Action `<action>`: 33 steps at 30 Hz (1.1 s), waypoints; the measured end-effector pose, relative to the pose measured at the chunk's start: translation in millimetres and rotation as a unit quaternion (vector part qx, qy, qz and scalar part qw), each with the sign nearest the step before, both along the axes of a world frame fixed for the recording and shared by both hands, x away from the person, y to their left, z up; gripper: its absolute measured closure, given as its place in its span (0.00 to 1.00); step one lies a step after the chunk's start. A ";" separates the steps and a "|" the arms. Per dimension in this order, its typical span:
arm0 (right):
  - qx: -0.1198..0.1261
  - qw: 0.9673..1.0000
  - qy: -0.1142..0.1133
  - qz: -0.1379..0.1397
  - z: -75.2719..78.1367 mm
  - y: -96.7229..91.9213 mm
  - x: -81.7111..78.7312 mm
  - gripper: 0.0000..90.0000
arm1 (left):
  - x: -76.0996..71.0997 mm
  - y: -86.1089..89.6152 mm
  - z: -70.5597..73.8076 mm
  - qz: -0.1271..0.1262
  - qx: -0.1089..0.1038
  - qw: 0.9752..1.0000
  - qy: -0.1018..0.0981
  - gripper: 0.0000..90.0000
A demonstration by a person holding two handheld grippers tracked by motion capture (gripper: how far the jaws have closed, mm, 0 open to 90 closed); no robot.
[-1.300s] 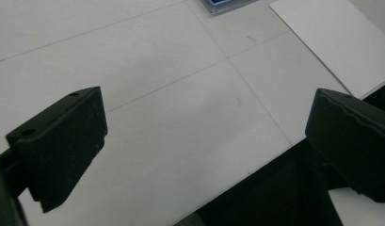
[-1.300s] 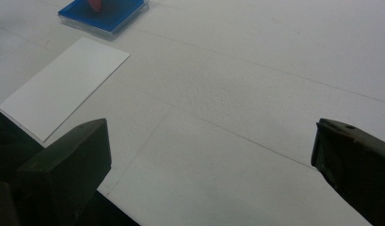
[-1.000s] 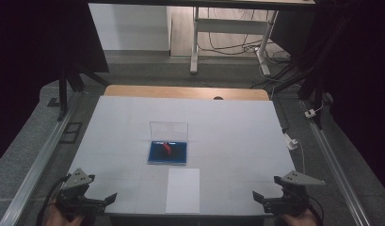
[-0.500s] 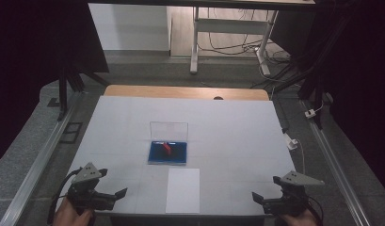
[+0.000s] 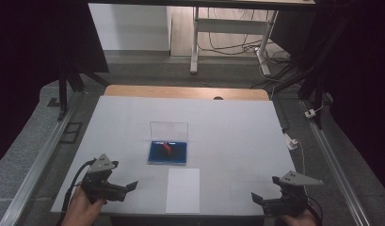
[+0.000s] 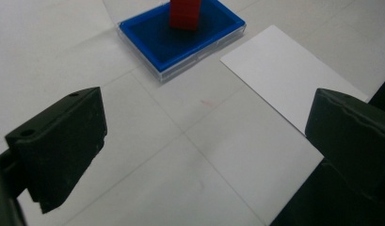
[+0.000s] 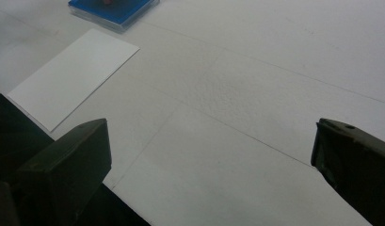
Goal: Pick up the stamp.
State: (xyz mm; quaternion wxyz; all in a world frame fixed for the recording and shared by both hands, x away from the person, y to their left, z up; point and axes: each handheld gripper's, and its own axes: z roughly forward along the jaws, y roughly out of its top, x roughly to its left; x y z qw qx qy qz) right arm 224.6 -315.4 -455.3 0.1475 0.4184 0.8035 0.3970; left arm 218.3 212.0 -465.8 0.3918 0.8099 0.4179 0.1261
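Down at the near-left corner of the table, the left gripper [image 5: 125,188] is held by a hand [image 5: 82,209], its jaws spread wide with nothing between them. Seen along those jaws in the left gripper view, bare table surface lies between them, and beyond stands the blue tray [image 6: 155,40], a shallow clear-edged case with a red block [image 6: 184,13] standing in it. Just beside the tray, toward the near edge, lies a white card [image 6: 284,77]; it is close to the tray but apart from it.

At the near-right corner the right gripper [image 5: 261,201] also hovers with jaws wide apart and empty, well away from the tray. Its own view shows the card [image 7: 72,75] and a corner of the tray [image 7: 115,10] far off.

From the high view, the tray [image 5: 157,157] sits near the middle of the white table [image 5: 237,136], its clear lid [image 5: 169,129] standing open at the back. A wooden strip [image 5: 185,92] borders the far edge. Grey floor surrounds the table, with a metal frame [image 5: 196,42] and loose cables [image 5: 228,44] behind it, and dark stands at both sides.
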 end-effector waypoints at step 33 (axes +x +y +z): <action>-0.005 1.000 0.002 0.009 -0.3 1.3 0.0 0.00 | 76.1 -61.2 -3.5 -0.034 0.046 0.998 -0.011 0.00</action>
